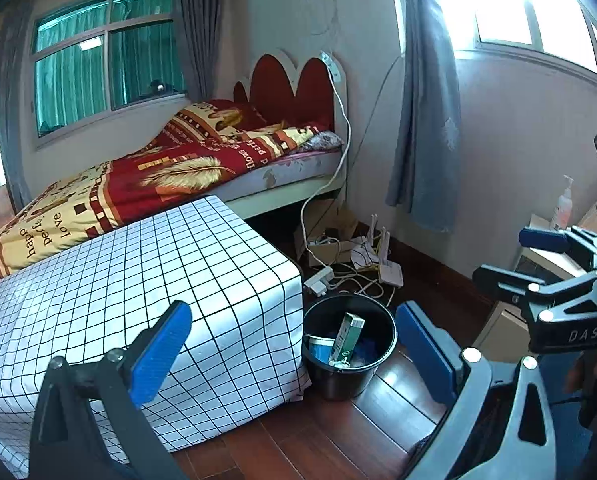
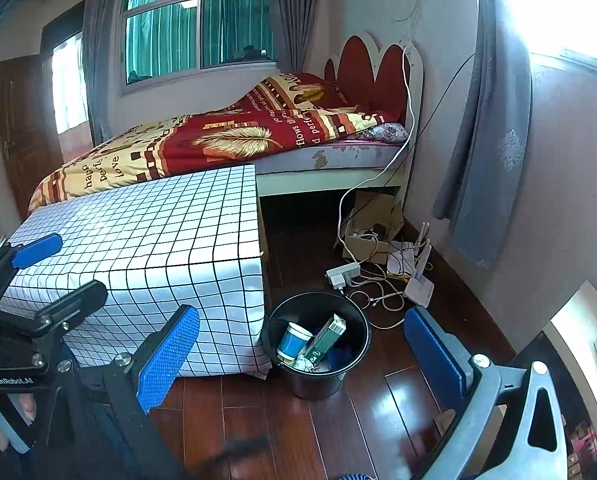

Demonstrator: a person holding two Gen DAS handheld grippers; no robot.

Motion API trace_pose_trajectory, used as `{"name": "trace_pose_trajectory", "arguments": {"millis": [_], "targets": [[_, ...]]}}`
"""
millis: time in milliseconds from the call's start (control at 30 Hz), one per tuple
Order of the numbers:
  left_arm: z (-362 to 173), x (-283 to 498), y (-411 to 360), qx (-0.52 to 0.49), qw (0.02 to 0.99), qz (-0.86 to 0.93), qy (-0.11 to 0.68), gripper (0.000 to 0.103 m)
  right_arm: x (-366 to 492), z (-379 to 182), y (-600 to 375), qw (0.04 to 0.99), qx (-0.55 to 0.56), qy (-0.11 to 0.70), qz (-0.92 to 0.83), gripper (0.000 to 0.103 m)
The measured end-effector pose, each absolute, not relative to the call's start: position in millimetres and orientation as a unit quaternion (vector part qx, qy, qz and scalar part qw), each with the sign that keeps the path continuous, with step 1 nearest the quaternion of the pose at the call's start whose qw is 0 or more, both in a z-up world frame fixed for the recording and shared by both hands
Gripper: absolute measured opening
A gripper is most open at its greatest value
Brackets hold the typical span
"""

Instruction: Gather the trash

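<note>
Both grippers hang level over the wooden floor (image 2: 338, 432), the left gripper (image 1: 294, 356) and right gripper (image 2: 302, 360) spread wide and empty. Between their fingers stands the black bin (image 2: 318, 380), holding a green carton (image 2: 326, 336) and blue cup (image 2: 292, 340), just beside the checked table's (image 2: 158, 240) corner.

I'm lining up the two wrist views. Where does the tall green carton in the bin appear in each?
Left wrist: tall green cardboard carton sits lower centre-right, leaning inside the round black plastic bin.
Right wrist: carton sits lower centre, same bin.
Shared landmark: white grid-patterned tablecloth, left of the bin.
</note>
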State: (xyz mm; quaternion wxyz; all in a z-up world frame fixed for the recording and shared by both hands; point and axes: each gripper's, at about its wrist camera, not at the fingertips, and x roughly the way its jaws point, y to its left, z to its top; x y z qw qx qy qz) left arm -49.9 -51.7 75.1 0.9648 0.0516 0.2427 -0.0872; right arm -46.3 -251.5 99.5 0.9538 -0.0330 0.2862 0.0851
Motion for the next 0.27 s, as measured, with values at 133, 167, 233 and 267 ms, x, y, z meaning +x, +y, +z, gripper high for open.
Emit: {"name": "trace_pose_trajectory", "arguments": {"millis": [133,167,233,267], "targets": [[73.2,-48.3,-52.2,0.064,0.965,-0.081,0.242,0.102,-46.1,99.0,-251.6,0.954,-0.033,0.287,0.085,0.103],[72.9,-47.6,-51.1,0.063,0.965,-0.083,0.242,0.102,-46.1,98.7,-251.5,0.953,-0.033,0.288,0.085,0.103],[71.7,-46.6,-49.5,0.058,0.964,-0.086,0.244,0.102,-46.7,97.6,-250.8,0.953,-0.034,0.289,0.085,0.103],[71.0,-46.0,-49.1,0.058,0.964,-0.085,0.247,0.102,-46.7,97.0,-250.5,0.953,-0.034,0.289,0.085,0.103]]}}
